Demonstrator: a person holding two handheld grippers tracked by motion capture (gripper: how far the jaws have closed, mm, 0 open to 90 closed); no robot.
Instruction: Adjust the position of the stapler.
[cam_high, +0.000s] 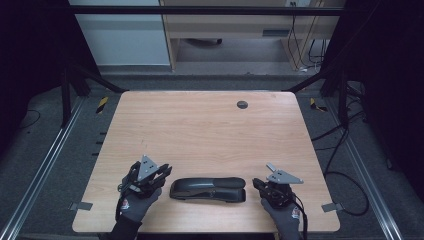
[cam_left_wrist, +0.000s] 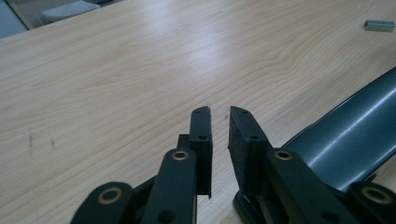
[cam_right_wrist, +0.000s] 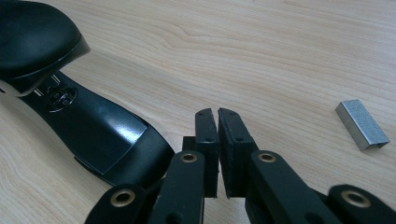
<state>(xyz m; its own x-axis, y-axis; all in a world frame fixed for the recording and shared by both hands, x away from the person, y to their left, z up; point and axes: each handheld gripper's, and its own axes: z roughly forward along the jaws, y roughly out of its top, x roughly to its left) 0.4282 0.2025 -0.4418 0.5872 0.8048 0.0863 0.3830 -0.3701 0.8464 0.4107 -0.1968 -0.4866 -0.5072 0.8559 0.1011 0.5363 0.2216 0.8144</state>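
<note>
Lab or robotics test bay, not home. Evidence: light wooden table with cable grommet, standing inside dark metal frame with rails along both sides. Black curtains at left and right edges. Grey carpet floor, yellow-black hazard tape marks. Loose cables across floor at right. Pale desk unit behind, more cables hanging there. Black stapler on table, office-type item.
</note>
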